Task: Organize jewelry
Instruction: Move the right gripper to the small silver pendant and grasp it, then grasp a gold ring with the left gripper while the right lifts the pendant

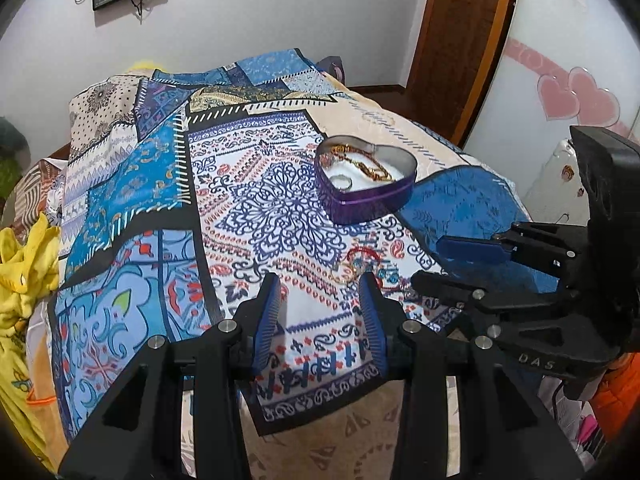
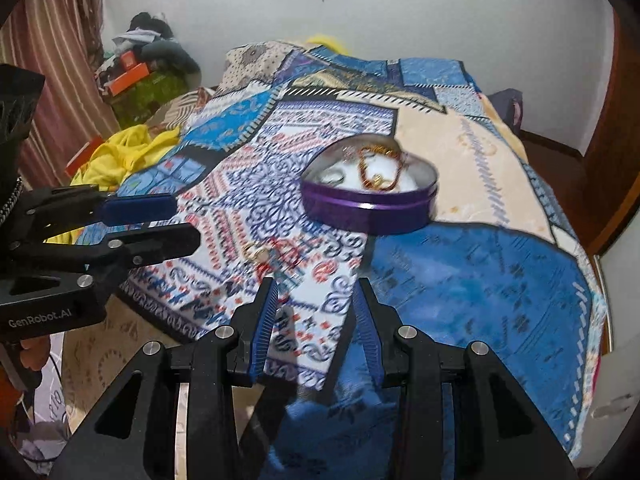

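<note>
Both sets of jaws stand apart and grasp nothing. The left gripper [image 1: 320, 312] hangs over the near edge of the bed [image 1: 480, 208], and the right gripper [image 2: 316, 312] hovers beside it over the same edge, its own view blurred.

The heart-shaped tin [image 1: 366, 194] — purple-walled, lid off, lined in white — sits on the patterned bedspread [image 1: 168, 168] toward the middle of the bed, well apart from both grippers. Inside it lie a gold chain [image 1: 370, 166], draped across the lining, and a pale ring [image 1: 343, 182] near the tin's pointed end. The right wrist view shows a beaded reddish loop there too, though the blur makes it hard to say whether that is a separate piece.

What is left lies outside the tin: a small cluster of loose jewelry [image 1: 366, 266] rests on the bedspread between the tin and the near edge, just ahead of the left gripper's fingertips. It seems to hold a red cord or bracelet, something gold and some bluish pieces; against the busy print I cannot tell how many.

So the job looks partly done — some pieces are already stowed, while this cluster has yet to be picked up and placed in the tin. Small, flat items on soft cloth will likely need a low, careful pinch.
</note>
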`<state>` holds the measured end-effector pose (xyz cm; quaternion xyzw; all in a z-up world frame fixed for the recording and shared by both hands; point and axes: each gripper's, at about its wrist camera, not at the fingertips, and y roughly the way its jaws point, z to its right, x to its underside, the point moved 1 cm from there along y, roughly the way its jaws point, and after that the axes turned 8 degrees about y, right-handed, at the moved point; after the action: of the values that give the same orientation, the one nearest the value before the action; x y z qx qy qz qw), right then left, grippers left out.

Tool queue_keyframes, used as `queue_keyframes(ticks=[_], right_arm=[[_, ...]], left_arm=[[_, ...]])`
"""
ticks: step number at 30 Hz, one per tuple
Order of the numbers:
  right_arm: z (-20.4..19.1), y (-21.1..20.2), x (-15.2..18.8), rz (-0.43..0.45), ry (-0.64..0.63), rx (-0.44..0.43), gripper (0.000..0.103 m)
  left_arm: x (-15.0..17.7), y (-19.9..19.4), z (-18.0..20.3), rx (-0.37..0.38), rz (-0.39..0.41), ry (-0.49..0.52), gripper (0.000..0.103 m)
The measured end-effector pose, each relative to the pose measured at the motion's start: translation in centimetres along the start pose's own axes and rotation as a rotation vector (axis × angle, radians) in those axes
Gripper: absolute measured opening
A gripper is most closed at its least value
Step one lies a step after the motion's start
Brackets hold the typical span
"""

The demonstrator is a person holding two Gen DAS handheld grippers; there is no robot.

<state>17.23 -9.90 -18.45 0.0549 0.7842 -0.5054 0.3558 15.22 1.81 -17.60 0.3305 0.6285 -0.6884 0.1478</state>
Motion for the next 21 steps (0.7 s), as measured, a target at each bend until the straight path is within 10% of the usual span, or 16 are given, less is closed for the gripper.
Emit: queue_keyframes(ticks=[11,21], right_arm=[[-1.1,1.1,0.9,-0.018,-0.055,-0.024,0.010],[0.8,-0.5,0.7,0.037,0.004,-0.020,0.009]], left_arm=[[0.9,1.0,0.5,0.053,-0.034,-0.012,0.027],[0.6,2.0,1.4,0.073,-0.053,-0.009,0.027]])
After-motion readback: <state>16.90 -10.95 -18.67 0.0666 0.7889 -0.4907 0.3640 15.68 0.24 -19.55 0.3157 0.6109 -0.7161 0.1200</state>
